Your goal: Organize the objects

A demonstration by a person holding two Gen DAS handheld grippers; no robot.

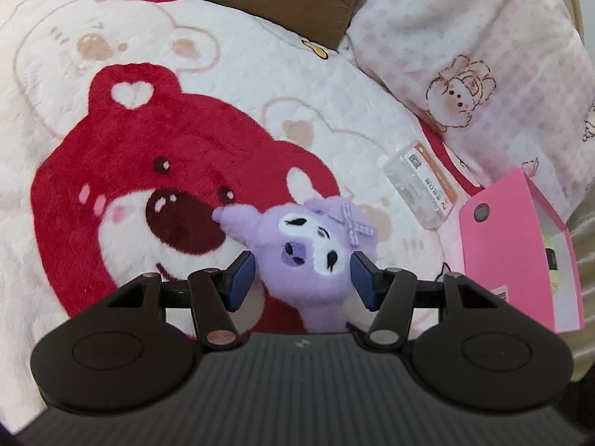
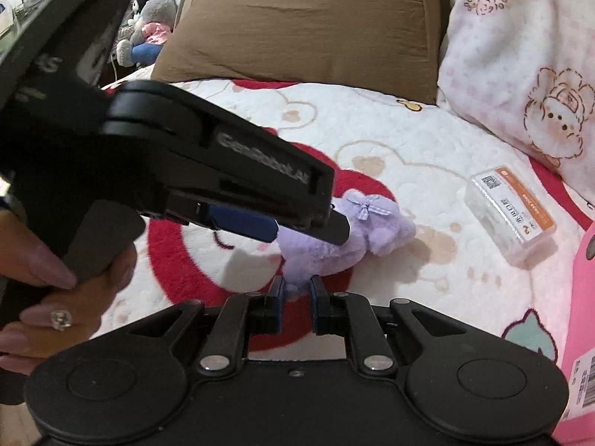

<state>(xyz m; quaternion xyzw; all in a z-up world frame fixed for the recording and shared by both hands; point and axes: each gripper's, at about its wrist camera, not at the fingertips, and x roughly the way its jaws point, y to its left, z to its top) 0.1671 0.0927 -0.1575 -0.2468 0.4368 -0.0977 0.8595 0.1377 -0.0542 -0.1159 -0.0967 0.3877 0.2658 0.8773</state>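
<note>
Left tool clamps the purple plush above the bear-print blanket; a clear case and pink box lie rightward. Right tool, narrow and empty, sits behind the plush; only its view shows a hand.

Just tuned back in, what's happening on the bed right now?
A person holds a gripper in each hand over the bear-print blanket. The left gripper has its jaws around the purple plush toy. The right gripper sits shut just behind it, seemingly empty. A clear plastic case and an open pink box wait nearby.
</note>
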